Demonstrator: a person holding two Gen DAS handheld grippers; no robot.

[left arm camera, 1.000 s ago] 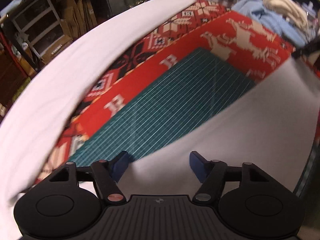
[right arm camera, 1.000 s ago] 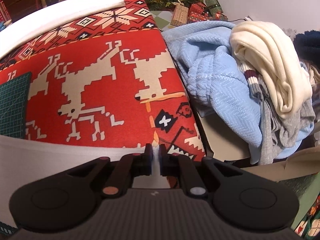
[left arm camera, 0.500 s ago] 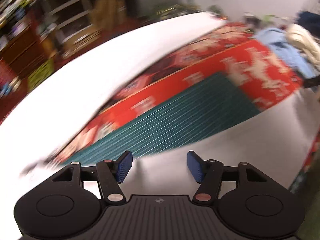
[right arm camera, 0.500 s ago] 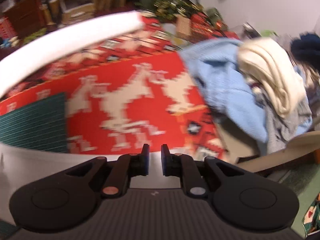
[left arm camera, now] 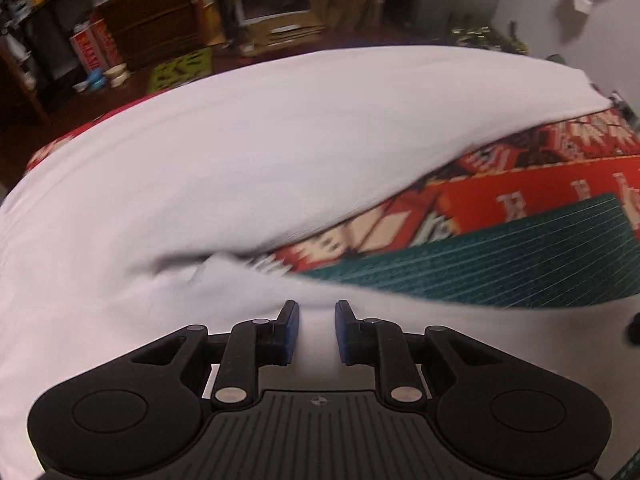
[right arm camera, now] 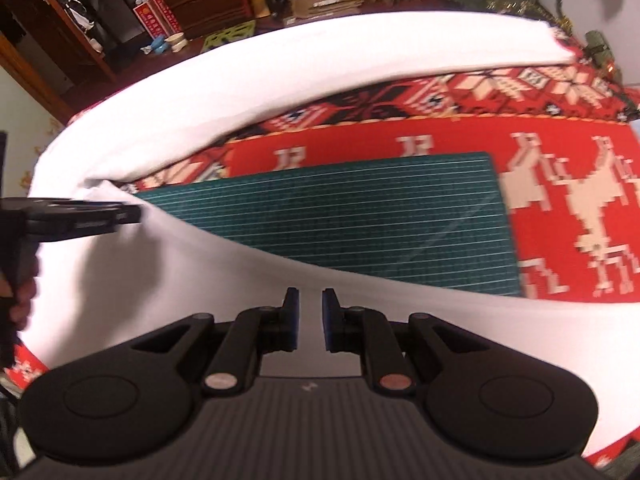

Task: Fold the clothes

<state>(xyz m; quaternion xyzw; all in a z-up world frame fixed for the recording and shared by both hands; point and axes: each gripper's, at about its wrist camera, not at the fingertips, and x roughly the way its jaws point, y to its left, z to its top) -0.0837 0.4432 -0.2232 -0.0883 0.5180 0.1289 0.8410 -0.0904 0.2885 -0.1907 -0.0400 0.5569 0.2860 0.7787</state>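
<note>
The big white garment (right arm camera: 248, 92) drapes around both grippers, over the red reindeer cloth (right arm camera: 560, 152) and green cutting mat (right arm camera: 360, 208). Left gripper (left arm camera: 316, 332) and right gripper (right arm camera: 307, 320) sit slightly spread, pinching nothing. I'd grab matching edges ahead, then fold evenly.

L gripper (left arm camera: 316, 330): black body, 2 blue pads, ribbed grey base, silver pivots | R gripper (right arm camera: 308, 325): same, copper pivots
</note>
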